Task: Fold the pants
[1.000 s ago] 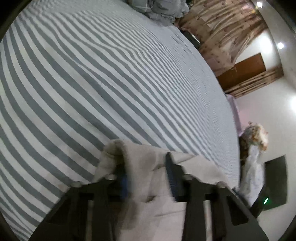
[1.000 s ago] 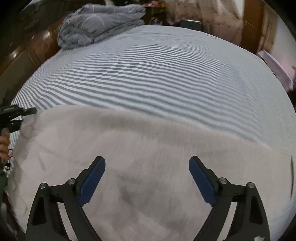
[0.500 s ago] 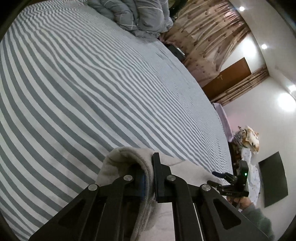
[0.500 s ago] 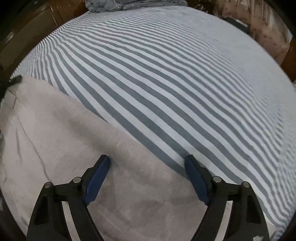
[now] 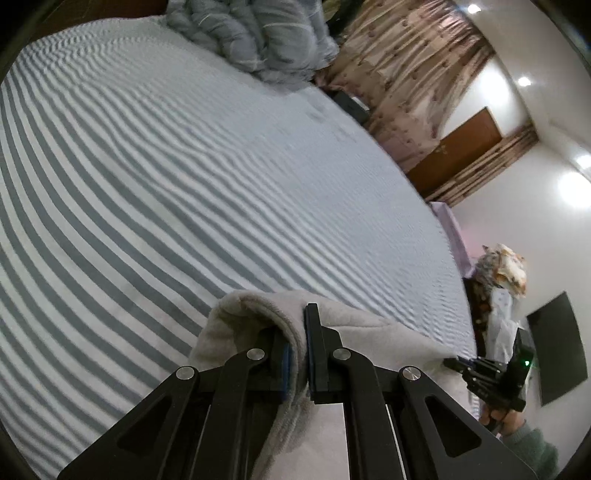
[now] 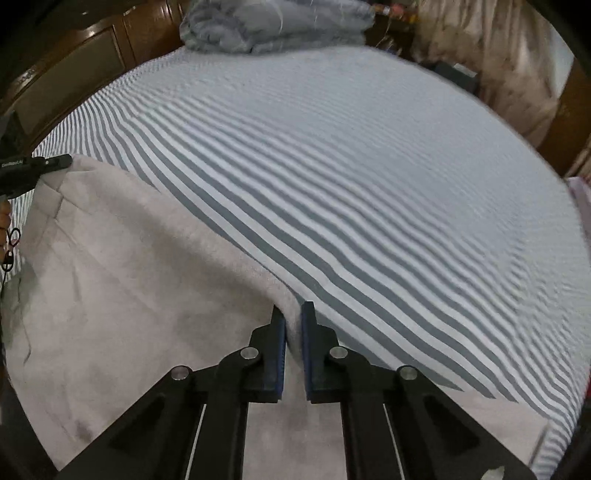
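Left tongs (image 5: 297, 354) were pinched on a folded edge of the pale grey fleece pants (image 5: 343, 321); the fabric curled over the left blue pad (image 5: 284, 360) and ran down between both black fingers. The gripped edge stood raised just above the grey-and-white striped bed sheet (image 5: 184, 184).

Right tongs (image 6: 293, 350) were likewise pressed together on the pants (image 6: 129, 295), nipping a ridge of fleece at the cloth's far edge, where it met the striped sheet (image 6: 369, 184). From that ridge the pants spread leftward across the near part of the bed, lying mostly flat with a few creases and a seam line near the left corner.

In the right wrist view the left tongs (image 6: 55, 162) showed at the far left, at the pants' corner; their grip could not be judged from there. In the left wrist view the right gripper's body (image 5: 495, 376) appeared at the lower right, beyond the cloth.

A rumpled grey duvet (image 6: 273, 26) lay at the head of the bed, against a dark wooden headboard (image 6: 74, 74). Patterned beige curtains (image 5: 402, 74) hung beyond the bed.
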A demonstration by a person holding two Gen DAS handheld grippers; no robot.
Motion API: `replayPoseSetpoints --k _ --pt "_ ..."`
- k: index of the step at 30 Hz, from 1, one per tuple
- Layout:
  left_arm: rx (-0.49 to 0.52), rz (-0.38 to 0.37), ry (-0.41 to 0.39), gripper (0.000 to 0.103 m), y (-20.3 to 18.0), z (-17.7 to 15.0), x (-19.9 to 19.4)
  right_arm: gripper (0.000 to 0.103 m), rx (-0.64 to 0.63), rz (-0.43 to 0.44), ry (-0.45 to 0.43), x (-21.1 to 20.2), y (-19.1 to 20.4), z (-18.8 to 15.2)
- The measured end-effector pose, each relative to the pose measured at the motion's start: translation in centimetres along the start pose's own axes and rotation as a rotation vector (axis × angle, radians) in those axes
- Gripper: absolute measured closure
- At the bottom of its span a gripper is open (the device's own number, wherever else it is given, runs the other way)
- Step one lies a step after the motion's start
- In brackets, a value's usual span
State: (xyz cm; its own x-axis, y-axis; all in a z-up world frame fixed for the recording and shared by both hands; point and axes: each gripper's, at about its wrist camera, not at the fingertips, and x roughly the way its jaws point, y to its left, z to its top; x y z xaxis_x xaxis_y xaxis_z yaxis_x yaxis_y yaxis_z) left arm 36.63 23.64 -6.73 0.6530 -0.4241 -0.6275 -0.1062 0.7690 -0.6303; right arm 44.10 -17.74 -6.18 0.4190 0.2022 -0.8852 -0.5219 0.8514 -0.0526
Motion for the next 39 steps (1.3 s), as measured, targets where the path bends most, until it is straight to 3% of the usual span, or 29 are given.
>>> replayPoseSetpoints --k 6,13,20,27,29,32,34,36,37,39 --pt "0.084 -0.049 -0.021 0.096 -2.7 -2.0 -5.6 0.097 0.033 -0.08 -0.084 -9.2 3.5 -3.7" --pt "0.178 -0.113 -0.005 0.096 -4.3 -7.5 -12.7 0.097 0.117 -0.074 -0.159 -16.8 7.7 -10.4" --pt "0.222 -0.092 0.053 0.096 -3.2 -14.6 -16.8 0.097 0.186 -0.036 -0.106 -17.0 12.5 -19.2" --pt "0.184 0.01 0.186 0.091 0.2 -22.4 -17.2 0.096 0.195 -0.044 -0.038 -14.3 14.8 -25.3" --pt "0.17 0.05 0.226 0.089 1.1 -24.1 -16.8 0.096 0.178 -0.061 -0.02 -14.0 15.3 -26.5" --pt "0.108 0.047 0.253 0.084 2.1 -25.5 -17.2 0.092 0.167 -0.079 -0.025 -13.4 15.8 -26.5" --pt "0.075 0.032 0.258 0.08 2.4 -26.0 -17.7 0.092 0.157 -0.109 -0.018 -13.0 16.1 -26.4" --pt "0.044 0.029 0.251 0.066 2.8 -26.4 -18.1 0.09 0.157 -0.12 -0.016 -12.7 16.4 -26.4" --pt "0.024 0.017 0.247 0.065 2.6 -26.6 -18.5 0.086 0.165 -0.121 -0.018 -12.6 16.4 -26.5" --pt "-0.017 -0.04 0.242 0.058 2.7 -27.0 -18.8 0.081 0.194 -0.109 -0.026 -12.6 16.5 -26.7"
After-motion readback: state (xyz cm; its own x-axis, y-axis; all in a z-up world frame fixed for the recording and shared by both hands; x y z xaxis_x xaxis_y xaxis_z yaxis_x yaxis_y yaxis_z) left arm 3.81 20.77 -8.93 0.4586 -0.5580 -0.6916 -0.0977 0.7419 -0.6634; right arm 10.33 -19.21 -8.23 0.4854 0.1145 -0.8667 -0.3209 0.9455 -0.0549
